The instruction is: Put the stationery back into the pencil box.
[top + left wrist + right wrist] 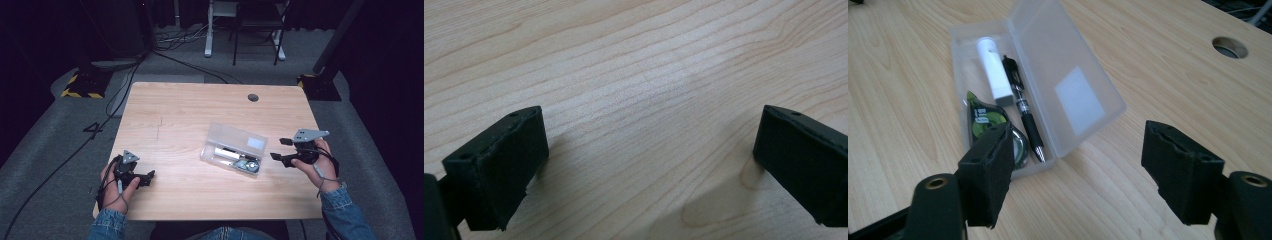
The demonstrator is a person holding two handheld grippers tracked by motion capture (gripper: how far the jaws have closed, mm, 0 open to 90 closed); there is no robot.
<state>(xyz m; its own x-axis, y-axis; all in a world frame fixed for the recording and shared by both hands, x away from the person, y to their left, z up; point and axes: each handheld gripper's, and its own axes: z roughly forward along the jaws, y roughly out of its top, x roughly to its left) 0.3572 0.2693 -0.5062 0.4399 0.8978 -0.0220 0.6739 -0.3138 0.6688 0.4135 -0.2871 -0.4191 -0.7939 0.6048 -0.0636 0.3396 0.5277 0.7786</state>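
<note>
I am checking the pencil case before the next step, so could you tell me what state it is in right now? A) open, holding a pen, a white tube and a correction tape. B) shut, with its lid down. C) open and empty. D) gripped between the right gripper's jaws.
A: the clear pencil case has its lid laid back, and a black pen, a white tube and a green correction tape lie in its tray.

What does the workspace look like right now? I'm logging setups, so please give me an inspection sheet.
Surface: wooden table, with a grommet hole.
Job's things: open clear case holding a pen, white tube and correction tape.
Clutter: nothing seen.
Grippers: left gripper open over bare wood; right gripper open, beside the case.
Cables: floor cables left of table.
Surroundings: grey carpet, chair, dark curtains.
</note>
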